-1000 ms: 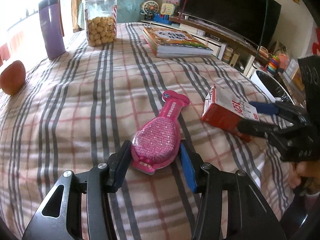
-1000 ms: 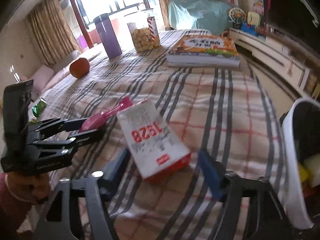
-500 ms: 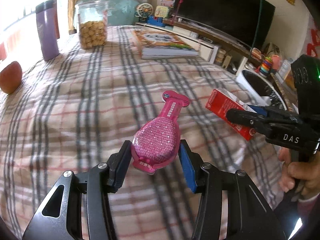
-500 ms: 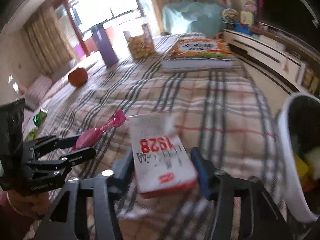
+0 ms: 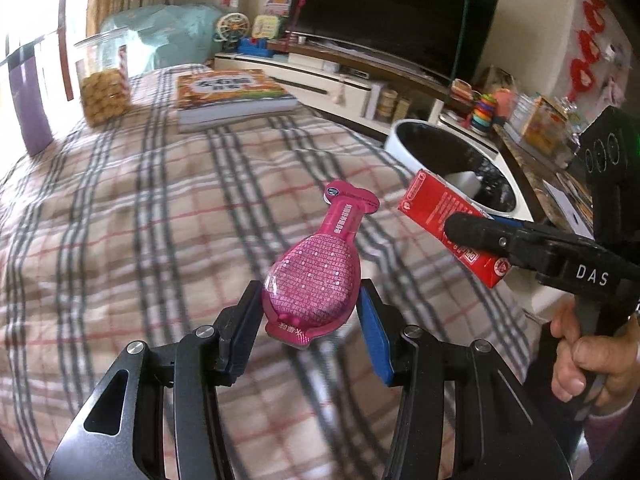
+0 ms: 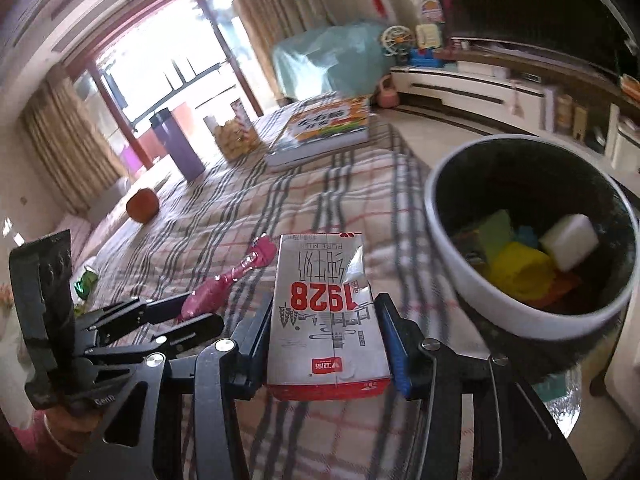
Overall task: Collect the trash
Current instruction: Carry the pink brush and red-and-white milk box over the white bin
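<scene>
Left claw point(image 5: 310, 312) clamped on pink pouch point(image 5: 316, 272), held up above the plaid desk point(image 5: 140, 220). Right claw point(image 6: 326, 340) clamped on milk carton point(image 6: 326, 312), both pads pressing its sides, carried off the desk, just beside white trash bin point(image 6: 472, 296). Bin has yellow and white trash inside. On the desk behind: book point(image 5: 232, 94), cookie jar point(image 5: 105, 84), purple bottle point(image 6: 176, 146), orange fruit point(image 6: 142, 205).

the left wrist view looks along its hand-held gripper point(image 5: 310, 316), angled down across the bench point(image 5: 120, 220) toward the bin point(image 5: 404, 140). the right wrist view faces likewise, closer to the bin point(image 6: 440, 236). both share bench, book point(image 5: 232, 96) and bin, and each catches the other hand-held gripper.
</scene>
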`<move>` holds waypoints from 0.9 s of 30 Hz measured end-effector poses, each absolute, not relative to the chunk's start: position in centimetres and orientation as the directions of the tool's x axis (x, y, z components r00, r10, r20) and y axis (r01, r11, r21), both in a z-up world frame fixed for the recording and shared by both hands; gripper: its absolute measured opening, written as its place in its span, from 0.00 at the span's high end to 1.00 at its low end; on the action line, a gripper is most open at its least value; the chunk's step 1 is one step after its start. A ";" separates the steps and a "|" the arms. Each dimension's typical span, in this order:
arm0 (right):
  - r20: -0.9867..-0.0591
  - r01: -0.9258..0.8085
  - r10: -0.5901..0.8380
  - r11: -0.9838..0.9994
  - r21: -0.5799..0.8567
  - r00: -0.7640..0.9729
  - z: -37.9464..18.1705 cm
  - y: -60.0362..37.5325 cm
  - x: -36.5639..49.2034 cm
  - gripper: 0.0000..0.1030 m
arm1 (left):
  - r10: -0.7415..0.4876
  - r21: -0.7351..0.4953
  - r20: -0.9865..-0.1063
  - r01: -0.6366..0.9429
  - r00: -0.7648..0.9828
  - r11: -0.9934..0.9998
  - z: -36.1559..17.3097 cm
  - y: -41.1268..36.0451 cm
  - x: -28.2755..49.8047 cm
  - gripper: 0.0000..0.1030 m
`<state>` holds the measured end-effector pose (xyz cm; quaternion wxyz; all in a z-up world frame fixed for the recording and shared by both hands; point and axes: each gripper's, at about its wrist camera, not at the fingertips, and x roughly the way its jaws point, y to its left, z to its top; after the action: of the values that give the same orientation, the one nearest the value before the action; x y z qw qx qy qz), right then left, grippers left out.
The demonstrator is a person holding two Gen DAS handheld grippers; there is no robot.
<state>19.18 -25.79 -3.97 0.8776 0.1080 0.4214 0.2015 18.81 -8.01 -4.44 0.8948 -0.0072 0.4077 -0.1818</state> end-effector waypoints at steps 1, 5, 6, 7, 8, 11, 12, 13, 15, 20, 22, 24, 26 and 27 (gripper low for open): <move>-0.695 -0.252 0.440 0.897 0.362 0.569 -3.9 -26.2 19.0 0.52 | -0.336 -0.162 -0.728 0.326 0.598 0.931 -4.4 -8.4 18.8 0.54; -0.692 -0.222 0.424 0.904 0.366 0.584 -3.7 -27.7 18.5 0.52 | -0.349 -0.159 -0.728 0.350 0.590 0.923 -4.3 -9.7 18.7 0.54; -0.692 -0.215 0.419 0.905 0.366 0.588 -3.7 -28.0 18.3 0.52 | -0.353 -0.157 -0.726 0.358 0.590 0.921 -4.2 -10.0 18.7 0.54; -0.691 -0.207 0.415 0.907 0.367 0.592 -3.6 -28.4 18.2 0.52 | -0.355 -0.155 -0.725 0.363 0.590 0.919 -4.1 -10.3 18.7 0.54; -0.690 -0.201 0.412 0.907 0.369 0.595 -3.6 -28.8 18.1 0.52 | -0.356 -0.152 -0.724 0.367 0.591 0.918 -4.0 -10.6 18.6 0.54; -0.683 -0.183 0.405 0.909 0.375 0.608 -3.4 -29.7 17.9 0.52 | -0.363 -0.145 -0.720 0.384 0.591 0.912 -3.6 -11.6 18.6 0.54; -0.681 -0.176 0.401 0.909 0.377 0.613 -3.3 -30.1 17.8 0.52 | -0.364 -0.142 -0.720 0.388 0.591 0.911 -3.6 -11.9 18.6 0.54; -0.678 -0.171 0.400 0.909 0.380 0.616 -3.3 -30.4 17.8 0.52 | -0.366 -0.140 -0.719 0.393 0.591 0.909 -3.5 -12.2 18.6 0.54; -0.675 -0.159 0.395 0.909 0.385 0.623 -3.2 -31.1 17.7 0.52 | -0.371 -0.137 -0.718 0.403 0.589 0.905 -3.3 -12.9 18.7 0.54; -0.671 -0.127 0.379 0.911 0.393 0.637 -3.1 -32.7 17.7 0.52 | -0.381 -0.130 -0.716 0.424 0.586 0.896 -3.0 -14.4 18.9 0.54; -0.668 -0.115 0.372 0.911 0.396 0.645 -3.0 -33.4 17.7 0.52 | -0.386 -0.128 -0.714 0.433 0.584 0.892 -2.9 -15.0 19.1 0.54; -0.665 -0.103 0.365 0.911 0.399 0.651 -2.9 -33.9 17.7 0.52 | -0.391 -0.127 -0.713 0.441 0.583 0.889 -2.7 -15.6 19.2 0.54; -0.664 -0.092 0.362 0.910 0.405 0.654 -2.9 -34.5 17.8 0.52 | -0.395 -0.124 -0.711 0.449 0.581 0.885 -2.6 -16.2 19.3 0.54; -0.664 -0.086 0.358 0.910 0.406 0.657 -2.9 -34.8 17.8 0.52 | -0.397 -0.122 -0.710 0.454 0.581 0.883 -2.5 -16.5 19.4 0.54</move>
<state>17.78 -34.80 -2.86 0.8938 0.1721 0.3951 0.1241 19.43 -16.52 -2.55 0.8885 0.0365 0.3899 -0.2392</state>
